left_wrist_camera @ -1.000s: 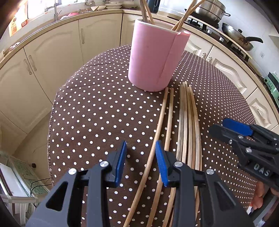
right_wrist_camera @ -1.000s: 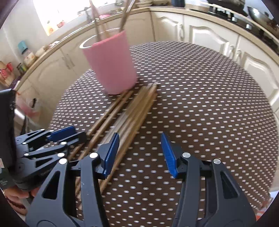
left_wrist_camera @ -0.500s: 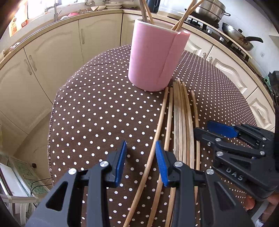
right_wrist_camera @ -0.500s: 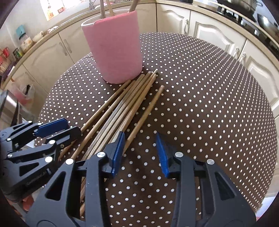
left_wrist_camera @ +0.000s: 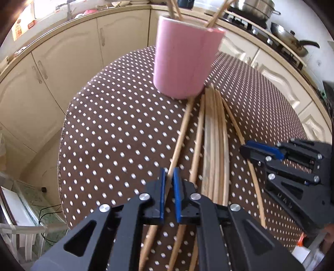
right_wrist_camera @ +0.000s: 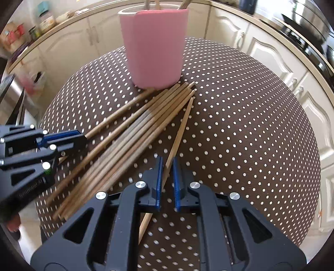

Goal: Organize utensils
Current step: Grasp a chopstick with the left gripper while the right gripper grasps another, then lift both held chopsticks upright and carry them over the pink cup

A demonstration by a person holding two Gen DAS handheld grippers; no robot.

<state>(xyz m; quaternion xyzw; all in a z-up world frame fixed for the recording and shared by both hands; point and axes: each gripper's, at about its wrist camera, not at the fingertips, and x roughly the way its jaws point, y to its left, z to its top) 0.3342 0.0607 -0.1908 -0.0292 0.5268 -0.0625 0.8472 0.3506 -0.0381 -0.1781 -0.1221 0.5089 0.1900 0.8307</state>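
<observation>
Several wooden chopsticks [left_wrist_camera: 215,141] [right_wrist_camera: 133,141] lie in a fan on the brown dotted tablecloth, tips toward a pink holder [left_wrist_camera: 183,62] [right_wrist_camera: 154,50] that has a few chopsticks standing in it. My left gripper [left_wrist_camera: 169,173] [right_wrist_camera: 82,139] is shut on the leftmost chopstick [left_wrist_camera: 183,129] near its thick end. My right gripper [right_wrist_camera: 167,164] [left_wrist_camera: 245,149] straddles the rightmost chopstick [right_wrist_camera: 182,125], which lies splayed away from the bundle. Its jaws are closing, with a thin gap still showing beside the stick.
The round table [right_wrist_camera: 250,125] drops off close behind both grippers and to the sides. Cream cabinets [left_wrist_camera: 68,62] curve around the back. A stove with a pot [left_wrist_camera: 258,6] and a pan [left_wrist_camera: 290,41] stands at the far right.
Both pairs of jaws have narrowed. The left one has shut on the leftmost chopstick. The right gripper has moved in over the rightmost chopstick, which has swung away from the bundle.
</observation>
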